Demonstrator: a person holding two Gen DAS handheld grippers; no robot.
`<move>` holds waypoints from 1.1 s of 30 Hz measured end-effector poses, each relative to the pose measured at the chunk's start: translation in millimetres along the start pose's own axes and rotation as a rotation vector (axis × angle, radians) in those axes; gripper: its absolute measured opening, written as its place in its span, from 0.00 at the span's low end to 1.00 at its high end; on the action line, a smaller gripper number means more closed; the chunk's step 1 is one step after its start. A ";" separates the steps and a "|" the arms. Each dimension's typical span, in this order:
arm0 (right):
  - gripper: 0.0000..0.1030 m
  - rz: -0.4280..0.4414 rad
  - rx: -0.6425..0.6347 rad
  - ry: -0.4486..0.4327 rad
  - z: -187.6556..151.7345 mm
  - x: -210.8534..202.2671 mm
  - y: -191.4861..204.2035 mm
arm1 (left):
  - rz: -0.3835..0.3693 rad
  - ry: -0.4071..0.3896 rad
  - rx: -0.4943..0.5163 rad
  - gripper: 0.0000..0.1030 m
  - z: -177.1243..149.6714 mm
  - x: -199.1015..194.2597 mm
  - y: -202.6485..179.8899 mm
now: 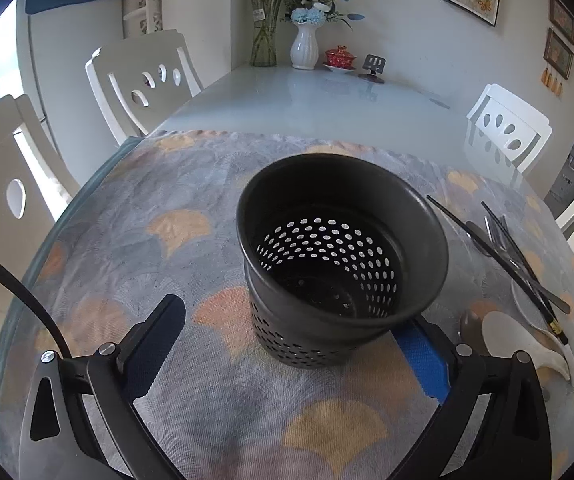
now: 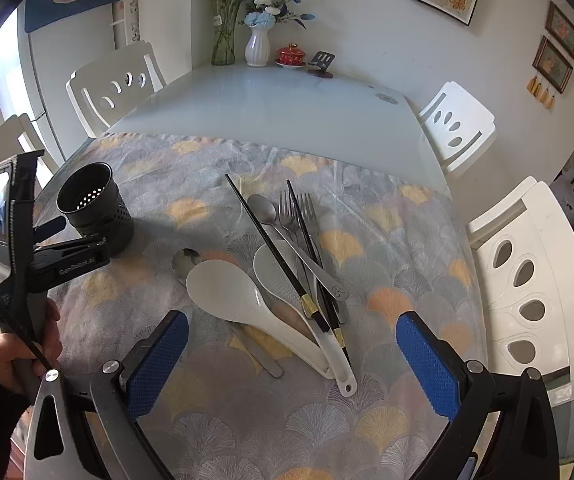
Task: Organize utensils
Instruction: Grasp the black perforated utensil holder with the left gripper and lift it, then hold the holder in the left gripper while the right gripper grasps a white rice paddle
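Note:
A black perforated utensil holder stands on the patterned cloth, empty and tilted slightly. My left gripper is open, its fingers on either side of the holder's base; I cannot tell if they touch it. The holder also shows in the right wrist view at the left. My right gripper is open and empty, just above a pile of utensils: two white rice paddles, black chopsticks, two forks, and metal spoons. The pile shows at the right of the left wrist view.
The patterned cloth covers the near half of a glass table. White chairs stand on both sides. Vases, a red lidded cup and a phone stand sit at the far edge.

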State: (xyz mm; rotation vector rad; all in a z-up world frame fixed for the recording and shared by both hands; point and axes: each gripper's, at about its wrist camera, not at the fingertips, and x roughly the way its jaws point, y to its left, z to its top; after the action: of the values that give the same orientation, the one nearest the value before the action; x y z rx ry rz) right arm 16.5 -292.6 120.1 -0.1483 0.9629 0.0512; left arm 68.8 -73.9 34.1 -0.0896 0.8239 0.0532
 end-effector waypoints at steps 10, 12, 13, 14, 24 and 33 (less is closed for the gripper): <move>1.00 0.006 -0.012 0.007 -1.6 3.9 -0.2 | 0.016 -0.035 0.015 0.66 8.3 -1.6 -14.4; 1.00 0.007 -0.015 0.005 -2.2 3.5 -0.7 | 0.022 -0.044 0.033 0.66 6.7 -2.4 -16.3; 1.00 0.007 -0.016 0.006 -2.2 3.3 -0.9 | 0.022 -0.050 0.045 0.66 5.2 -3.6 -16.3; 1.00 0.008 -0.018 0.005 -2.8 3.3 -1.8 | 0.020 -0.053 0.062 0.66 4.0 -5.3 -16.7; 1.00 0.058 -0.026 0.021 -9.6 12.4 -11.4 | -0.226 0.082 0.326 0.66 0.6 -20.7 0.1; 1.00 0.051 -0.061 0.032 -11.0 13.3 4.7 | -0.225 0.049 0.434 0.65 -7.8 -22.7 2.2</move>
State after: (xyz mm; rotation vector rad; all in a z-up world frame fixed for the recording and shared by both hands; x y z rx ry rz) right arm 14.7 -289.8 102.6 -0.1812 0.9973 0.1259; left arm 47.5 -72.8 45.3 0.2266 0.8542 -0.3406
